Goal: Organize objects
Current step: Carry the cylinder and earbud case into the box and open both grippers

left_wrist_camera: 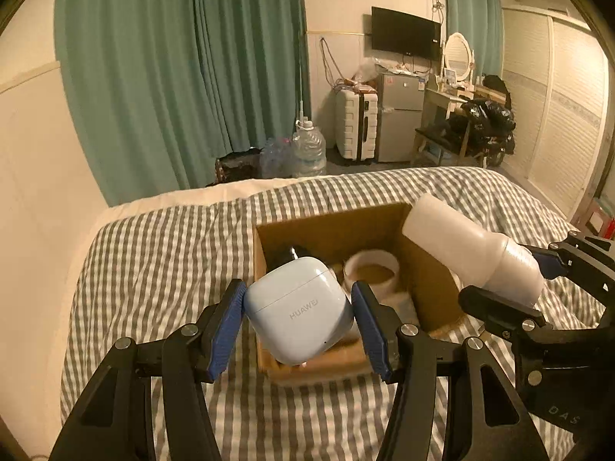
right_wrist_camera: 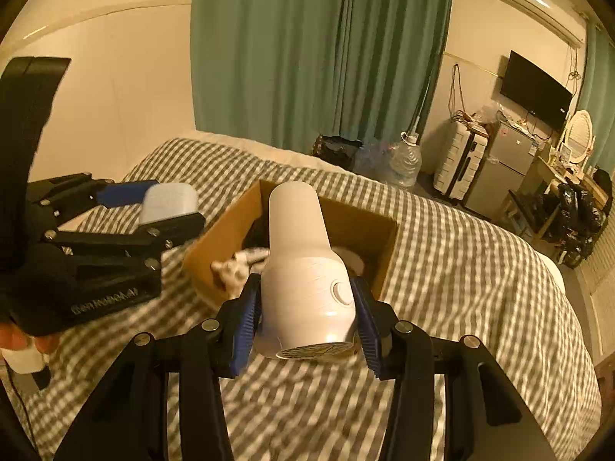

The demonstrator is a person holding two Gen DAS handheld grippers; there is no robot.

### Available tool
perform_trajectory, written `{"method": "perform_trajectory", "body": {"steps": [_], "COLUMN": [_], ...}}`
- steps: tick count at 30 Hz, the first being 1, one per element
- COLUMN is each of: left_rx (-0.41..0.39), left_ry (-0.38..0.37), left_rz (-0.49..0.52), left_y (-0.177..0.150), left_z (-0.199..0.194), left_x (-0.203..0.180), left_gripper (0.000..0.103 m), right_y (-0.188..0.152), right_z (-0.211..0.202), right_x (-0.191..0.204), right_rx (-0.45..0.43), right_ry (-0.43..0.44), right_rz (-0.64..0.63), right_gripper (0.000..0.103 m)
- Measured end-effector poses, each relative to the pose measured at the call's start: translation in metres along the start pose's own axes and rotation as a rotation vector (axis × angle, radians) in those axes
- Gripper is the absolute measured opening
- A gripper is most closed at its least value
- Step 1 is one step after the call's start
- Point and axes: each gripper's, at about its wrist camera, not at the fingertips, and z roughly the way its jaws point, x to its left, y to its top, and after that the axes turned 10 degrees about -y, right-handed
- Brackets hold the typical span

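The cardboard box [left_wrist_camera: 430,288] sits open-topped on the checked bedspread [left_wrist_camera: 161,253] and serves as the reference for all positions below.

Left gripper [left_wrist_camera: 299,317]: its blue-padded fingers [left_wrist_camera: 226,330] are closed onto opposite sides of the pale blue earbud case [left_wrist_camera: 300,313]. The case is held in the air over the near wall of the box, tilted, with its lid seam running diagonally and the lid end pointing up and away toward the box interior. The printed brand name reads upside down in the left wrist view. In the right wrist view the same earbud case [right_wrist_camera: 169,201] appears to the left of the box, clamped between the left gripper's fingers.

Right gripper [right_wrist_camera: 307,317]: its fingers [right_wrist_camera: 246,322] pinch the wide, lower body of the white bottle-shaped appliance [right_wrist_camera: 303,269], one pad on each side. A round button [right_wrist_camera: 342,292] faces the right-hand pad. The long axis runs forward along the fingers, with the narrower rounded end pointing away, over the box opening; the flat base faces the camera. In the left wrist view the appliance [left_wrist_camera: 472,249] lies obliquely over the right wall of the box, narrow end toward the far right corner.

Inside the box: a white ring-shaped item [left_wrist_camera: 371,269], a dark object [left_wrist_camera: 292,253] at the far left, and a small white item [right_wrist_camera: 234,272] that cannot be identified.
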Motion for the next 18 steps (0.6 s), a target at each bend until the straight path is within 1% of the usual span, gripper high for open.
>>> {"method": "perform_trajectory", "body": {"steps": [4, 7, 11, 15, 18], "left_rx": [0.017, 0.040, 0.079, 0.122, 0.162], "left_ry": [-0.015, -0.025, -0.046, -0.052, -0.055], "left_rz": [-0.004, -0.007, -0.010, -0.018, -0.031], "left_y": [0.014, 0.016, 0.014, 0.012, 0.009], "left_z": [0.032, 0.058, 0.089, 0.118, 0.136], "left_x": [0.007, 0.012, 0.019, 0.025, 0.024], "left_gripper": [0.058, 0.058, 0.058, 0.058, 0.058], "right_y": [0.016, 0.023, 0.022, 0.017, 0.008], "right_z": [0.029, 0.057, 0.092, 0.130, 0.146], "right_x": [-0.010, -0.018, -0.023, -0.021, -0.019], "right_rx": [0.013, 0.039, 0.083, 0.143, 0.174], "right_ry": [0.032, 0.051, 0.061, 0.064, 0.070], "right_rz": [0.023, 0.052, 0.063, 0.045, 0.034], "right_gripper": [0.046, 0.046, 0.046, 0.046, 0.046]}}
